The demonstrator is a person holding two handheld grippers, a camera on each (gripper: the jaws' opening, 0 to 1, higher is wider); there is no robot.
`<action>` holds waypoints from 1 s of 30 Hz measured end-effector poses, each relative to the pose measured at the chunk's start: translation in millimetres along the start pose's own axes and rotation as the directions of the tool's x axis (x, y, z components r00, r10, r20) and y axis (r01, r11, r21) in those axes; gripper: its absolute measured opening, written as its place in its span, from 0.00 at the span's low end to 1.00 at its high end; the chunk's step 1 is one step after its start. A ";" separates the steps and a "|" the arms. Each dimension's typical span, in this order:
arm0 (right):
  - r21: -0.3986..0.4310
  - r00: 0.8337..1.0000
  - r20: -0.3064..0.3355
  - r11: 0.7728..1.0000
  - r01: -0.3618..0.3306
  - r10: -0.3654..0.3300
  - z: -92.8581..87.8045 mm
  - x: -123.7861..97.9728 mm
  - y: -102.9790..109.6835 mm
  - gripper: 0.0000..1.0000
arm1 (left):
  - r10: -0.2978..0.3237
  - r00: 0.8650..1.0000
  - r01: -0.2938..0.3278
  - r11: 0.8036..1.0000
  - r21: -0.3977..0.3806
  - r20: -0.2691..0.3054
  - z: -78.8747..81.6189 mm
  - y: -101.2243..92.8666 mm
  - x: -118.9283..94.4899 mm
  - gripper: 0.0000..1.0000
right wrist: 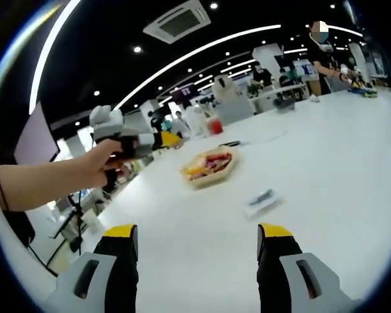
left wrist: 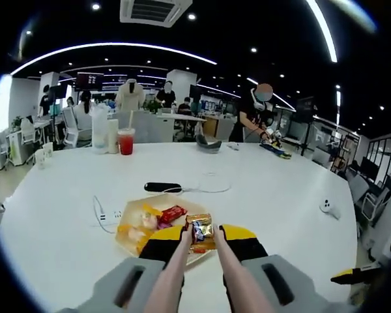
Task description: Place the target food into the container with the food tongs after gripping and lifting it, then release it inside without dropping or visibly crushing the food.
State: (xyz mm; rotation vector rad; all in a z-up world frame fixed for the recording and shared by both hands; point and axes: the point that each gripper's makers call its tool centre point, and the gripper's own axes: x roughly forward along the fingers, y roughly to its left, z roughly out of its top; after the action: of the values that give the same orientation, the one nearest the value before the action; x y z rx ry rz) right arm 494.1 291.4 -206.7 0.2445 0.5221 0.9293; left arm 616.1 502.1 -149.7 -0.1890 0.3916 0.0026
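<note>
In the left gripper view my left gripper (left wrist: 202, 238) is shut on a pair of pale food tongs (left wrist: 176, 267). The tong tips pinch a gold-wrapped snack (left wrist: 201, 233) over the near edge of the tan container (left wrist: 127, 240), which holds several wrapped snacks. In the right gripper view the same container (right wrist: 210, 166) sits mid-table, and a hand holds the left gripper (right wrist: 127, 145) to its left. My right gripper (right wrist: 197, 235) stands open with nothing between its jaws, low over the white table. A small wrapped packet (right wrist: 260, 201) lies on the table ahead of it.
Behind the container lie a black oblong object (left wrist: 163, 188), a white power strip (left wrist: 109, 215) with a cable, and farther back a red drink cup (left wrist: 126, 141) and a white jug (left wrist: 100, 129). A small white device (left wrist: 329, 207) rests at the right. People stand beyond the table.
</note>
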 end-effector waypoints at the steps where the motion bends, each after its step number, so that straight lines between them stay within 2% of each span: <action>1: 0.006 1.000 -0.004 1.000 0.004 -0.004 -1.3 0.1 -1.6 0.76 | 0.000 1.000 0.000 1.000 0.005 0.000 0.6 0.0 1.0 0.18; 12: 0.010 1.000 0.009 1.000 0.009 -0.009 2.8 0.7 -5.4 0.76 | -0.021 1.000 0.021 0.999 0.037 -0.005 15.5 -3.4 16.6 0.18; 25: 0.001 1.000 0.021 1.000 0.018 -0.018 4.5 2.2 -12.1 0.75 | -0.028 1.000 0.028 0.998 0.056 -0.009 34.6 6.2 36.6 0.18; 30: -0.002 0.999 0.043 1.000 0.022 -0.022 5.5 5.2 -15.6 0.74 | -0.024 0.999 0.026 0.998 0.053 -0.037 35.3 11.1 46.2 0.18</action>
State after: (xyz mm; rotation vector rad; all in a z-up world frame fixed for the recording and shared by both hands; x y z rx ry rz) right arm 510.4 286.7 -210.3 0.2555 0.4836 0.9013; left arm 671.7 517.9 -137.3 -0.1407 0.4247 -0.0357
